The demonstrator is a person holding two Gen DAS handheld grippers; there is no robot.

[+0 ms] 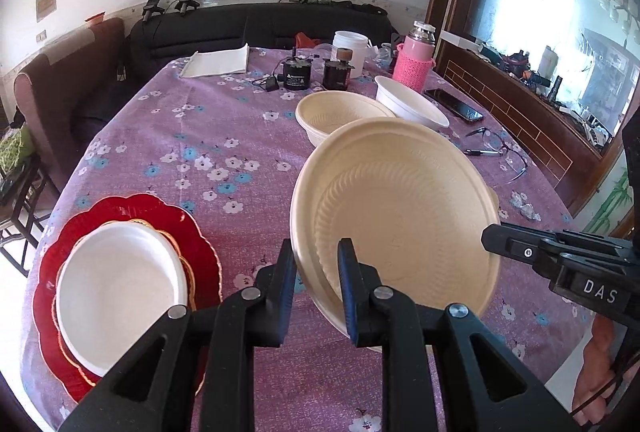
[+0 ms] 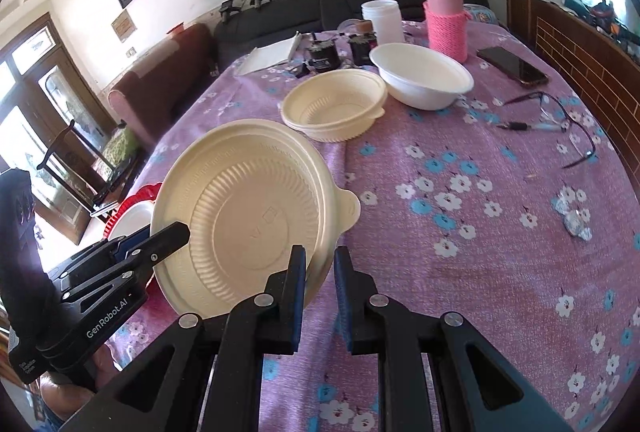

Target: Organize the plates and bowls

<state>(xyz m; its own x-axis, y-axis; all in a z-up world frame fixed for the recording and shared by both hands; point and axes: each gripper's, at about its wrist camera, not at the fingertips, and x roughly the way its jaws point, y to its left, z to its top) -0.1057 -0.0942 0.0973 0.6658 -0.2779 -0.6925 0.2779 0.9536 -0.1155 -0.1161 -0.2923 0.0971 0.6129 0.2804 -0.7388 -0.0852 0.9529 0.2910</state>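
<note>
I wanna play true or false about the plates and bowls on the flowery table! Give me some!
1. Both grippers, left gripper and right gripper, hold the cream plate. True.
2. The white plate lies on top of the red plate. True.
3. The white bowl sits inside the cream bowl. False: they stand side by side.
4. The pink bottle has tipped over. False: it stands upright.

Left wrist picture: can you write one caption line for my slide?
Both grippers, left and right, pinch opposite rims of a tilted cream bowl above the flowered tablecloth.
</note>
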